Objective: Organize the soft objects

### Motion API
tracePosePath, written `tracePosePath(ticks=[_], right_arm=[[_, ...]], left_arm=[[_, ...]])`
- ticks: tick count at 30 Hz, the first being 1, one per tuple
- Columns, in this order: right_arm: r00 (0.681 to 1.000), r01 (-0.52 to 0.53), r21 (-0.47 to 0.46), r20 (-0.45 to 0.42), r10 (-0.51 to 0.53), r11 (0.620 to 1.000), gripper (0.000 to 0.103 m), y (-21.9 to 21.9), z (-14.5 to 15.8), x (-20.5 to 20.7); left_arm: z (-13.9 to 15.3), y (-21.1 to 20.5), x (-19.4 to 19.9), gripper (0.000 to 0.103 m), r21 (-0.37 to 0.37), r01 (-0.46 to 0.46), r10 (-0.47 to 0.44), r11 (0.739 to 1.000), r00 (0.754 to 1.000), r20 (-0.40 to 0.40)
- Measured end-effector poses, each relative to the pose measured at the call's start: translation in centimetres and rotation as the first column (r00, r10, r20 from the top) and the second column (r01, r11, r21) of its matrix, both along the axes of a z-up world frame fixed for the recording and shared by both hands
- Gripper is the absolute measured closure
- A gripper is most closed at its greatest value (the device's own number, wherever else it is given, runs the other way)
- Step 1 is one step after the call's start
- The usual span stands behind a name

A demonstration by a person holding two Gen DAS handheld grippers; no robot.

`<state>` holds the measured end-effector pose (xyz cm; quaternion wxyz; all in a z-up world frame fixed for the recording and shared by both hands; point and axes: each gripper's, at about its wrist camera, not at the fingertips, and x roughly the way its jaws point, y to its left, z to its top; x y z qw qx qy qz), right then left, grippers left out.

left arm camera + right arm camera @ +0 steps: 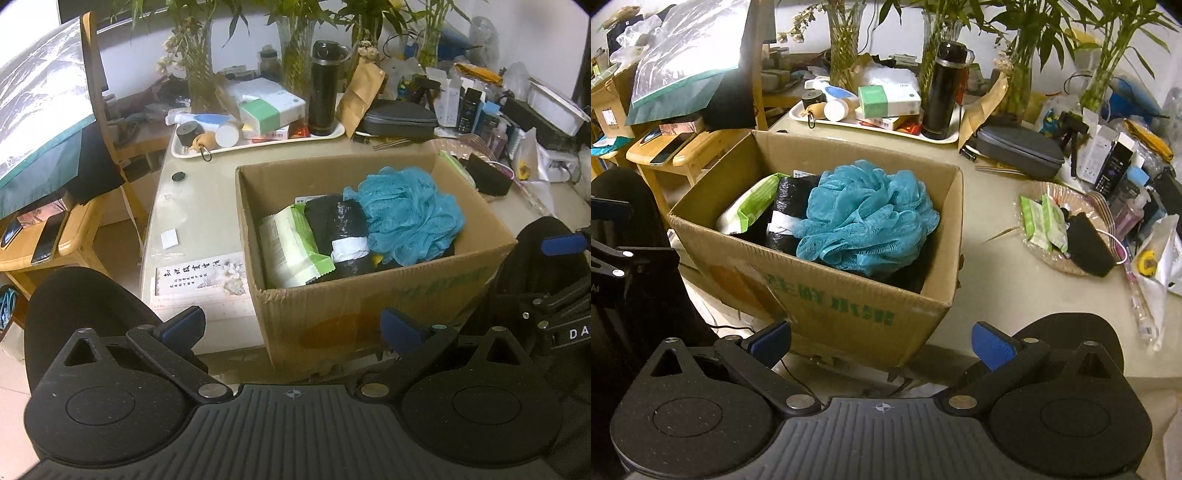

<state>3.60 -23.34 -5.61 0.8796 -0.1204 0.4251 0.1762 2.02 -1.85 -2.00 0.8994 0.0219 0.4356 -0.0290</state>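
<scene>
I see both my left gripper [293,326] and right gripper [882,338] wide apart, empty, facing the cardboard box [849,306], where the black roll [341,236] lies lengthwise front-to-back.

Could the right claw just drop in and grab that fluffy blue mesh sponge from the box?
Probably yes: the teal mesh bath sponge sits on top in the open cardboard box, nothing covers it, and the right claw is open.
</scene>
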Motion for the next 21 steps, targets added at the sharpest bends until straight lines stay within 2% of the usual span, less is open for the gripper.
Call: tracePosePath(ticks=[21], right_arm=[[1.0, -0.004, -0.007, -0.005, 0.004, 1.0, 0.0, 0.18, -0.29, 0.52]], left_arm=[[-0.42, 0.03, 0.42, 0.0, 0.034, 0.011, -0.01, 0.999, 1.0, -0.019]])
